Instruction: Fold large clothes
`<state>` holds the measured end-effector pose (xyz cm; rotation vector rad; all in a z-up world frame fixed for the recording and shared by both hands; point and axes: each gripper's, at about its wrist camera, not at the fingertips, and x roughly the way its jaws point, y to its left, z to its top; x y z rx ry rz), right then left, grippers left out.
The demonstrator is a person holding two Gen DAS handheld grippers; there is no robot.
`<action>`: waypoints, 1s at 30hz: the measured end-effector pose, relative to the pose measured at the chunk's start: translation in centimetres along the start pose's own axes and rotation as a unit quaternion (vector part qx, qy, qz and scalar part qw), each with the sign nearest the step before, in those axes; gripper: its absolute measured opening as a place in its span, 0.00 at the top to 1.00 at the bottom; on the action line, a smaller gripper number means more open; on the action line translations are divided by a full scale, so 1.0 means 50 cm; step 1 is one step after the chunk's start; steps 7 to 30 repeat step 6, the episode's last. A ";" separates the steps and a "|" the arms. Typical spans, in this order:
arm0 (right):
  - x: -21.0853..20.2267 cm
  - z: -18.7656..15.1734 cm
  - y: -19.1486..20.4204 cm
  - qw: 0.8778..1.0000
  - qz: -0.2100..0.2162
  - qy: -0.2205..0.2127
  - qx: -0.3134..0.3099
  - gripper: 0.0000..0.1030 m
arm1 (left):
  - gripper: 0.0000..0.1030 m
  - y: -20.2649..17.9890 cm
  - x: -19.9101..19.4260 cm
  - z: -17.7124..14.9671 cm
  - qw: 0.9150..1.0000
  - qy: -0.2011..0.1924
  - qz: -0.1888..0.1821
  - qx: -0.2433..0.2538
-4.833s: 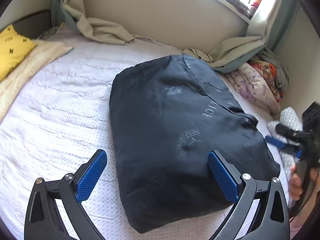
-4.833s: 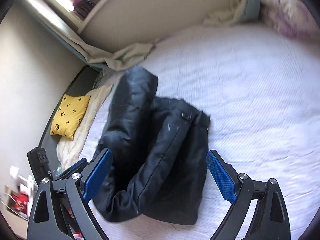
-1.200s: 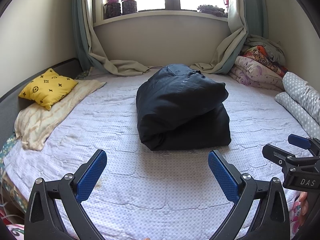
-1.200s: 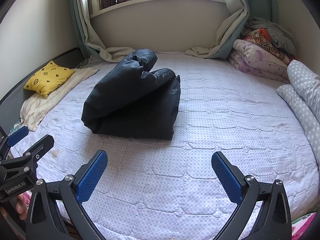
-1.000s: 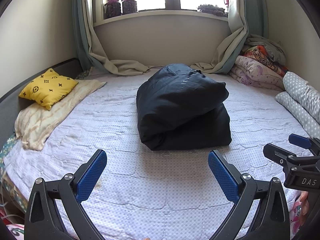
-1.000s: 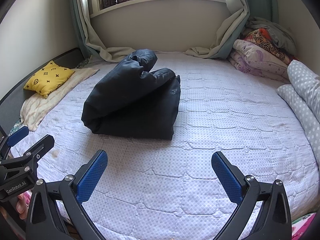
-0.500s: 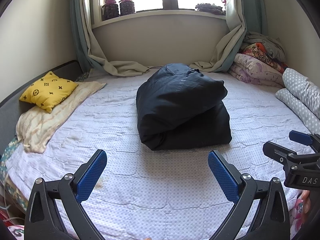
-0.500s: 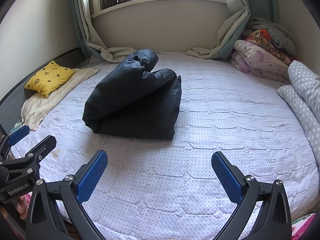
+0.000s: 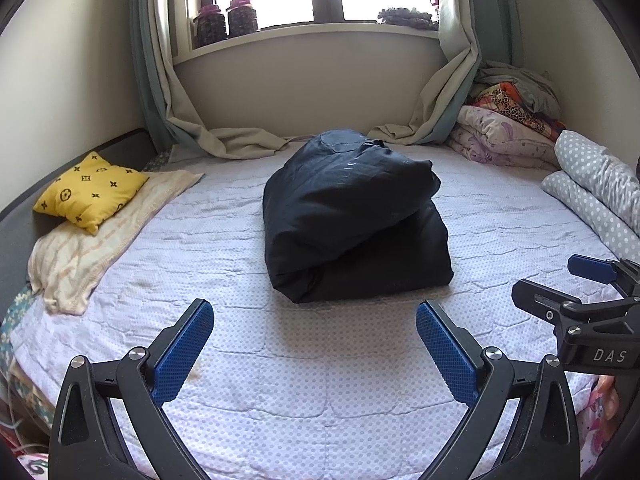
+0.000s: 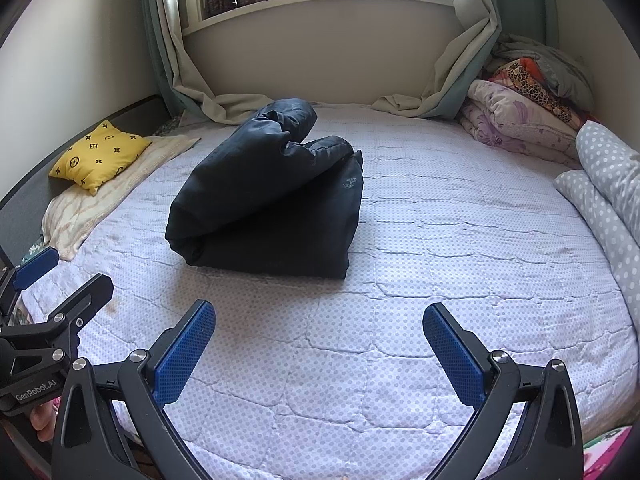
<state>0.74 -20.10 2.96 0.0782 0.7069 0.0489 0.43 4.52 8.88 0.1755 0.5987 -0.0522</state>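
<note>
A dark navy puffy jacket (image 9: 352,220) lies folded into a thick bundle in the middle of the bed (image 9: 320,380); it also shows in the right wrist view (image 10: 272,200). My left gripper (image 9: 314,346) is open and empty, held back near the bed's front edge, apart from the jacket. My right gripper (image 10: 320,348) is open and empty, also near the front edge. Each gripper shows at the side of the other's view: the right one (image 9: 576,300) and the left one (image 10: 52,300).
A yellow cushion (image 9: 90,190) on a cream blanket (image 9: 92,240) lies at the left. Folded quilts (image 9: 504,132) and a dotted pillow (image 9: 596,188) are at the right. Curtains (image 9: 224,140) drape onto the bed's far edge under the window sill with jars (image 9: 226,20).
Since 4.8 s ago both grippers have let go of the jacket and pulled back to the bed's front edge. Over the last second they drifted only slightly; the jacket stays still.
</note>
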 end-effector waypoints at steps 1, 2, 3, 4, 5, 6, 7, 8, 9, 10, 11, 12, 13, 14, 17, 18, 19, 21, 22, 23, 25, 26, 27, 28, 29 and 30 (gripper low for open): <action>0.000 0.000 0.000 1.000 0.000 0.001 0.000 0.00 | 0.00 0.000 0.001 -0.001 1.000 0.003 -0.003 -0.001; 0.000 -0.001 0.000 1.000 0.000 0.001 0.001 0.00 | 0.00 0.000 0.002 -0.001 1.000 0.004 -0.005 -0.001; 0.000 -0.002 -0.001 1.000 0.000 0.002 0.001 0.00 | 0.00 0.000 0.001 -0.002 1.000 0.003 -0.006 -0.001; 0.001 -0.002 -0.001 1.000 0.000 0.002 0.002 0.00 | 0.00 -0.001 -0.001 -0.003 1.000 0.000 -0.005 0.000; 0.002 -0.002 -0.003 1.000 0.000 0.003 0.003 0.00 | 0.00 -0.002 -0.003 -0.003 1.000 -0.002 -0.005 0.002; 0.002 -0.002 -0.004 1.000 0.000 0.004 0.004 0.00 | 0.00 -0.004 -0.003 -0.004 1.000 -0.003 -0.003 0.004; 0.002 -0.002 -0.004 1.000 0.000 0.004 0.004 0.00 | 0.00 -0.004 -0.003 -0.004 1.000 -0.003 -0.003 0.004; 0.002 -0.002 -0.004 1.000 0.000 0.004 0.004 0.00 | 0.00 -0.004 -0.003 -0.004 1.000 -0.003 -0.003 0.004; 0.002 -0.002 -0.004 1.000 0.000 0.004 0.004 0.00 | 0.00 -0.004 -0.003 -0.004 1.000 -0.003 -0.003 0.004; 0.002 -0.002 -0.004 1.000 0.000 0.004 0.004 0.00 | 0.00 -0.004 -0.003 -0.004 1.000 -0.003 -0.003 0.004; 0.002 -0.002 -0.004 1.000 0.000 0.004 0.004 0.00 | 0.00 -0.004 -0.003 -0.004 1.000 -0.003 -0.003 0.004; 0.002 -0.002 -0.004 1.000 0.000 0.004 0.004 0.00 | 0.00 -0.004 -0.003 -0.004 1.000 -0.003 -0.003 0.004; 0.002 -0.002 -0.004 1.000 0.000 0.004 0.004 0.00 | 0.00 -0.004 -0.003 -0.004 1.000 -0.003 -0.003 0.004; 0.002 -0.002 -0.004 1.000 0.000 0.004 0.004 0.00 | 0.00 -0.004 -0.003 -0.004 1.000 -0.003 -0.003 0.004; 0.002 -0.002 -0.004 1.000 0.000 0.004 0.004 0.00 | 0.00 -0.004 -0.003 -0.004 1.000 -0.003 -0.003 0.004; 0.002 -0.002 -0.004 1.000 0.000 0.004 0.004 0.00 | 0.00 -0.004 -0.003 -0.004 1.000 -0.003 -0.003 0.004; 0.002 -0.002 -0.004 1.000 0.000 0.004 0.004 0.00 | 0.00 -0.004 -0.003 -0.004 1.000 -0.003 -0.003 0.004; 0.002 -0.002 -0.004 1.000 0.000 0.004 0.004 0.00 | 0.00 -0.004 -0.003 -0.004 1.000 -0.003 -0.003 0.004; 0.002 -0.002 -0.004 1.000 0.000 0.004 0.004 0.00 | 0.00 -0.004 -0.003 -0.004 1.000 -0.003 -0.003 0.004; 0.002 -0.002 -0.004 1.000 0.000 0.004 0.004 0.00 | 0.00 -0.004 -0.003 -0.004 1.000 -0.003 -0.003 0.004; 0.002 -0.002 -0.004 1.000 0.000 0.004 0.004 0.00 | 0.00 -0.004 -0.003 -0.004 1.000 -0.003 -0.003 0.004; 0.002 -0.002 -0.004 1.000 0.000 0.004 0.004 0.00 | 0.00 -0.004 -0.003 -0.004 1.000 -0.003 -0.003 0.004; 0.002 -0.002 -0.004 1.000 0.000 0.004 0.004 0.00 | 0.00 -0.004 -0.003 -0.004 1.000 -0.003 -0.003 0.004; 0.002 -0.002 -0.004 1.000 0.000 0.004 0.004 0.00 | 0.00 -0.004 -0.003 -0.004 1.000 -0.003 -0.003 0.004; 0.002 -0.002 -0.004 1.000 0.000 0.004 0.004 0.00 | 0.00 -0.004 -0.003 -0.004 1.000 -0.003 -0.003 0.004; 0.002 -0.002 -0.004 1.000 0.000 0.004 0.004 0.00 | 0.00 -0.004 -0.003 -0.004 1.000 -0.003 -0.003 0.004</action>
